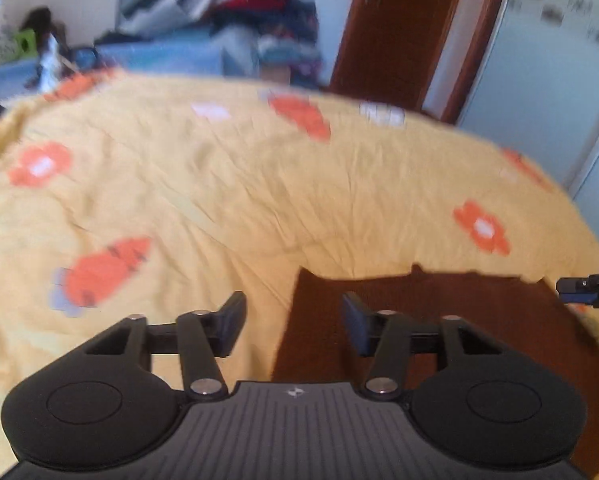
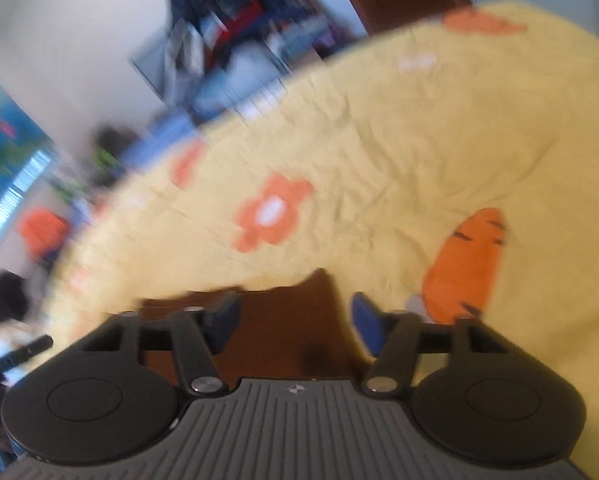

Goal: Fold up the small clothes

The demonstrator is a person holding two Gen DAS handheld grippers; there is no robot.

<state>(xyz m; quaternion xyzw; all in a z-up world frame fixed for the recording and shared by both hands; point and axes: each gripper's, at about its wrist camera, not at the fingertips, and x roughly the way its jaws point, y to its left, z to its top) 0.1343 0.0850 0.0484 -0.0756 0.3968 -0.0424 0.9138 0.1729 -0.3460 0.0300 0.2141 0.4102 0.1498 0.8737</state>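
A dark brown garment (image 1: 439,320) lies flat on the yellow bedsheet with orange flowers and carrots (image 1: 219,184). My left gripper (image 1: 293,322) is open and empty, hovering over the garment's left edge. The tip of the other gripper (image 1: 587,286) shows at the right edge of this view. In the right wrist view the same brown garment (image 2: 291,328) lies under my right gripper (image 2: 295,324), which is open and empty above the garment's far edge. The yellow sheet (image 2: 379,160) fills the rest. Both views are blurred.
A heap of clothes and bags (image 1: 251,20) sits past the bed's far edge. A brown door (image 1: 399,28) and a white wardrobe (image 1: 539,60) stand at the right. A blue poster (image 2: 7,168) hangs on the wall at the left.
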